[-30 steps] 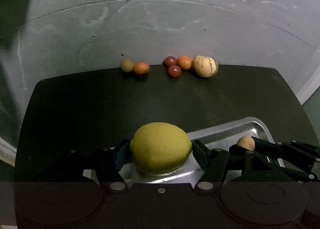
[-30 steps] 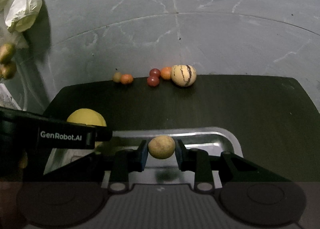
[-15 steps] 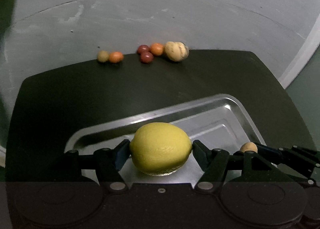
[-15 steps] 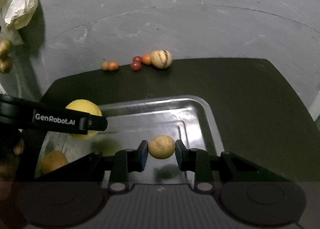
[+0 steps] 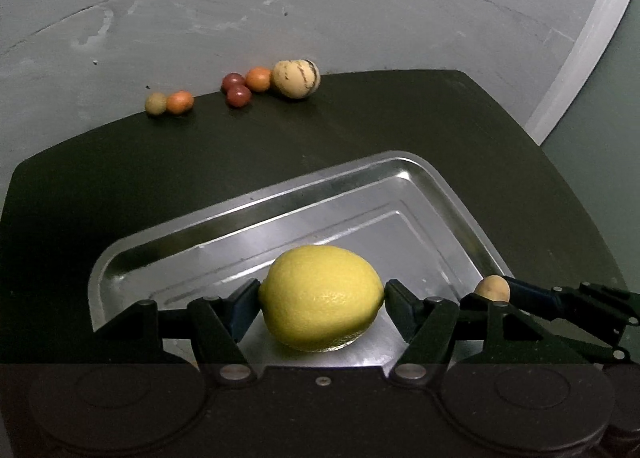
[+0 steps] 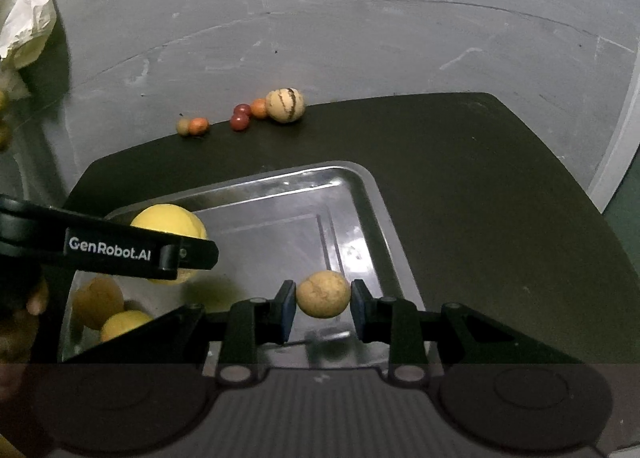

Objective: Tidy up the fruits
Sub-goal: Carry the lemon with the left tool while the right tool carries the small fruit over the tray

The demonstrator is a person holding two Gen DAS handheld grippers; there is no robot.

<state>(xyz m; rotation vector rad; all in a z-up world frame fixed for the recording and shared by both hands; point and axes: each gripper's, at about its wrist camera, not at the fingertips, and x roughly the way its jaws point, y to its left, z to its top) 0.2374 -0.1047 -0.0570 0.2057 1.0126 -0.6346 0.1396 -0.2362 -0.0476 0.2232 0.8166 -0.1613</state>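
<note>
We see the tray [image 5: 168, 254] on the mat [image 5: 120, 170], two fruits [image 6: 108, 310] in its near left corner, and a row of small fruits [image 5: 236, 92] along the mat's far edge behind it

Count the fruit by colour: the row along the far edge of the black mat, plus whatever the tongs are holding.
orange fruits: 2
dark red fruits: 2
greenish-tan fruit: 1
cream striped fruit: 1
yellow lemon in the left tongs: 1
tan fruit in the right tongs: 1
Total: 8
</note>
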